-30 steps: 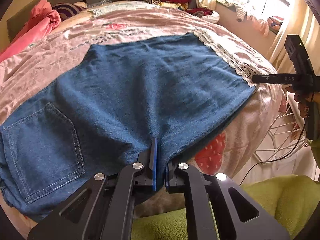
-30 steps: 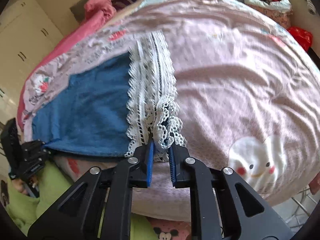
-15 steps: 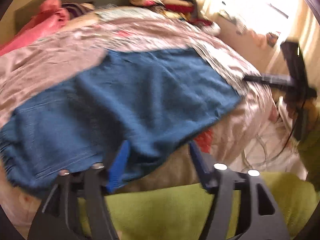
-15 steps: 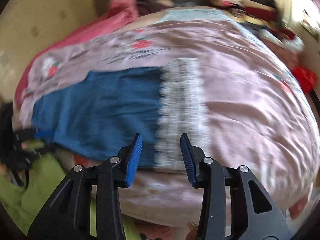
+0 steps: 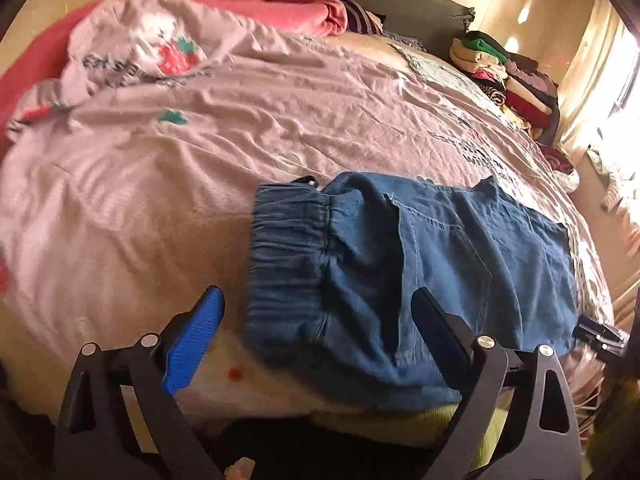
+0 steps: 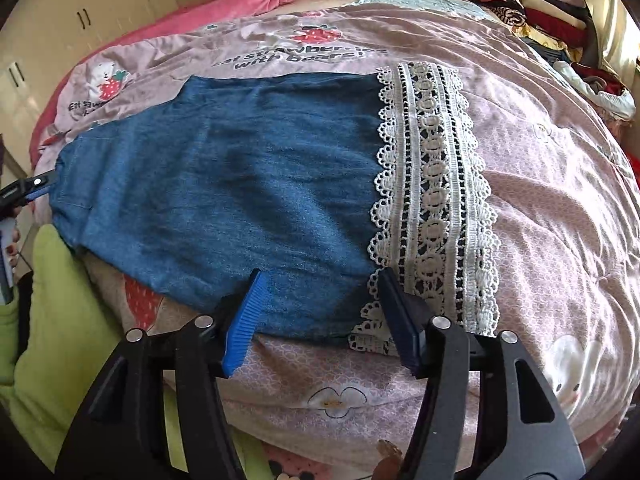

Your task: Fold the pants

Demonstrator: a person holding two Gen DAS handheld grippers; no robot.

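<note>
Blue denim pants (image 6: 224,184) lie flat on the pink bed cover, folded lengthwise, with a white lace hem (image 6: 432,184) at the right end. In the left wrist view the elastic waistband (image 5: 288,256) faces me and the back pocket (image 5: 452,264) shows. My left gripper (image 5: 316,316) is open and empty, its jaws straddling the waistband's near corner. My right gripper (image 6: 320,296) is open and empty at the near edge of the leg, just left of the lace. The left gripper's tip also shows in the right wrist view (image 6: 28,190) by the waistband.
The pink printed bed cover (image 6: 540,184) spreads all around the pants. Stacked folded clothes (image 5: 508,76) sit at the far right corner. A pink blanket (image 5: 288,0) lies at the headboard. A green cloth (image 6: 60,320) hangs at the bed's near edge.
Both grippers have let go of the pants and opened wide. The left gripper has swung left to the waistband end. The right gripper now sits at the leg's near edge by the lace.
</note>
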